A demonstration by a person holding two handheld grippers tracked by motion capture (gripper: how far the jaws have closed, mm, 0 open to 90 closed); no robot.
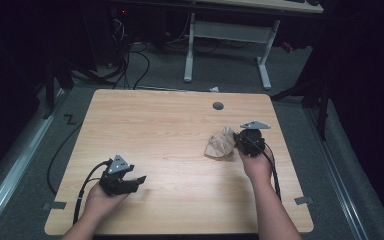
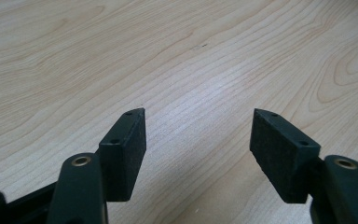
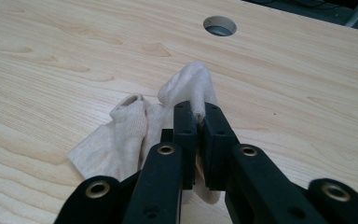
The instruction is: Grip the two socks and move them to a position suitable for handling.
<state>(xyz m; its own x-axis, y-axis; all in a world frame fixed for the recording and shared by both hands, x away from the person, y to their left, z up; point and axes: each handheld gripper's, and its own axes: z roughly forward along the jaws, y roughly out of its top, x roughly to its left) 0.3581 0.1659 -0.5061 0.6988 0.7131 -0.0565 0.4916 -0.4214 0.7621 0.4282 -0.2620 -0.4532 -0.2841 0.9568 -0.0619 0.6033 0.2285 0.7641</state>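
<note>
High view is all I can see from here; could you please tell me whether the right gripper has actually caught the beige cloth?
Observer: Yes, the right gripper is shut on a raised fold of the beige cloth.
Operator: Thank you. Is the rest of it off the table?
Observer: No, most of it lies on the table.
Operator: And the left gripper?
Observer: The left gripper is open over bare wood.

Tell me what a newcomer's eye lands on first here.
The crumpled beige fabric sock on the right side of the pale wooden table, pinched by the right hand-held gripper. Next, the left hand-held gripper near the front left, its jaws wide apart over bare wood.
</note>
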